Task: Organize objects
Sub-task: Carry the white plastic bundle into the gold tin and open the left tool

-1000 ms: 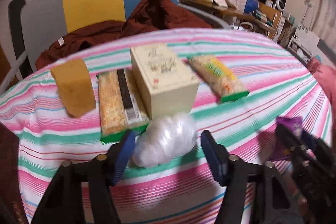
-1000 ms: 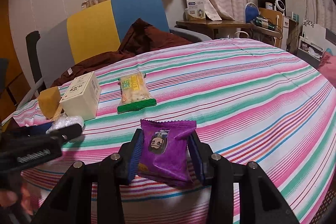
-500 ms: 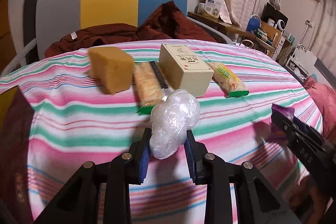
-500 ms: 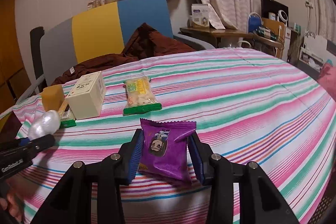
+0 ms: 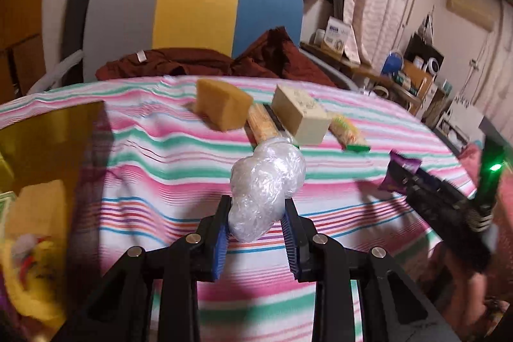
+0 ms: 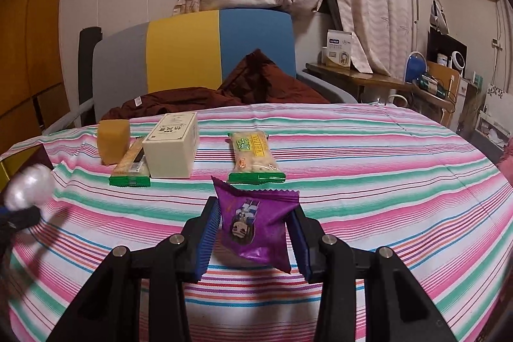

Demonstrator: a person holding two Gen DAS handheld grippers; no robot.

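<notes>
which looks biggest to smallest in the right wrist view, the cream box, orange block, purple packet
1. Purple packet, though it sits nearest the camera, so unsure.
2. Cream box.
3. Orange block, smallest.

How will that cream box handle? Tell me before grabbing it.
The box looks stiff: flat faces, crisp edges. It lies on a broad face, so it is unlikely to tip or roll. Probably wide for the tool; weight can't be judged.

Crumpled clear plastic-wrapped bundle point(image 5: 267, 185) raised above striped cloth, purple snack packet point(image 6: 255, 225) upright, slightly tilted, also lifted
</notes>
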